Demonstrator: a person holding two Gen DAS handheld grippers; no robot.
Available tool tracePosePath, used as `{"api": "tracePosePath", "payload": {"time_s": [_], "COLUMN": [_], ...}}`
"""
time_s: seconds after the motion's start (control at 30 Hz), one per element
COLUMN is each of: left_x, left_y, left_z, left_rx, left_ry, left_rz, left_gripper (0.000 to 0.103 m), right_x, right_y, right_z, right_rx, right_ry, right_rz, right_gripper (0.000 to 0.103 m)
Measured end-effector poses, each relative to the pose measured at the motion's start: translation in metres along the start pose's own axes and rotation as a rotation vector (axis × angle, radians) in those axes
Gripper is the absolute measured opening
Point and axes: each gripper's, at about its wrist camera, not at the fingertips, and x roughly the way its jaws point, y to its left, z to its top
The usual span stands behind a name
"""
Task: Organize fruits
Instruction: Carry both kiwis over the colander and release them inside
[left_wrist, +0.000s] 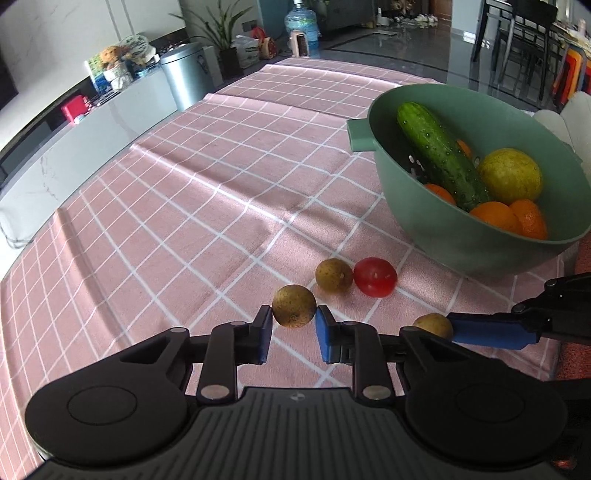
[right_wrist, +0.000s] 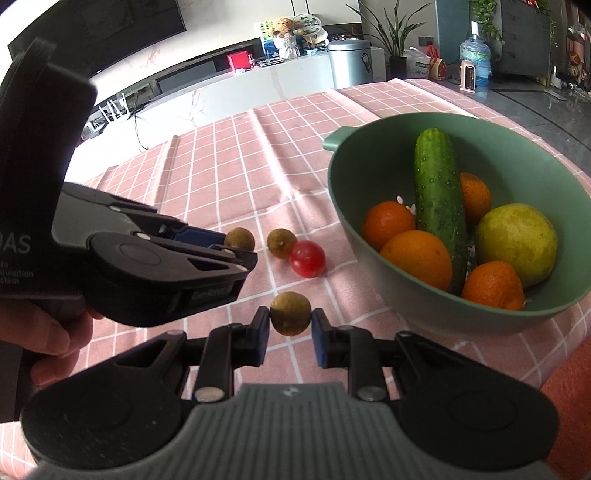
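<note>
Three small brown longans and a red cherry tomato (left_wrist: 375, 277) lie on the pink checked tablecloth in front of a green bowl (left_wrist: 436, 225). My left gripper (left_wrist: 294, 317) has its blue pads against both sides of one longan (left_wrist: 294, 305). My right gripper (right_wrist: 290, 321) has its pads against another longan (right_wrist: 290, 313), which also shows in the left wrist view (left_wrist: 434, 325). The third longan (left_wrist: 333, 276) rests beside the tomato (right_wrist: 307, 259). The bowl (right_wrist: 369, 229) holds a cucumber (right_wrist: 439, 199), several oranges and a yellow-green fruit (right_wrist: 517, 243).
The tablecloth (left_wrist: 192, 192) stretches away to the left and far side. The table's right edge runs just past the bowl. A metal bin (left_wrist: 184, 74), a plant and a low white cabinet stand beyond the table. The left gripper's body (right_wrist: 122, 258) fills the left of the right wrist view.
</note>
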Motion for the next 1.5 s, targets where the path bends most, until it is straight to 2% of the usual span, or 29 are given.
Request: {"api": "tracePosePath", "payload": {"time_s": [0.2,0.37,0.57,0.73,1.0,1.17,1.5], "left_x": [-0.036,-0.064,-0.083,-0.088,-0.081,-0.066,-0.031], "left_y": [-0.002,-0.01,-0.043,-0.066,-0.088,-0.095,-0.106], "left_z": [-0.005,0.001,0.009,0.024,0.056,0.075,0.097], "left_rx": [-0.088,-0.182,-0.168,-0.186,-0.212,-0.196,-0.162], "left_ry": [-0.034,-0.073,-0.109,-0.118,-0.082,-0.023,0.102], "left_rz": [-0.003,-0.042,-0.088,-0.143,-0.199,-0.222,-0.267], "left_gripper": [0.028,0.028,0.028,0.028,0.028,0.028,0.028], "right_x": [-0.027,-0.062,-0.106,-0.124,-0.127,-0.115,-0.077], "right_y": [-0.002,-0.014,-0.037,-0.061,-0.11,-0.132,-0.152], "right_z": [-0.001,0.0,0.002,0.015,0.039,0.053,0.07], "right_rx": [-0.028,-0.051,-0.101,-0.17,-0.225,-0.277,-0.309], "right_ry": [-0.021,-0.056,-0.126,-0.114,-0.078,-0.032,0.095], "right_rz": [0.052,0.091,0.088,0.114,0.063,0.054,0.086], "right_gripper": [0.02,0.02,0.02,0.02,0.02,0.02,0.02]}}
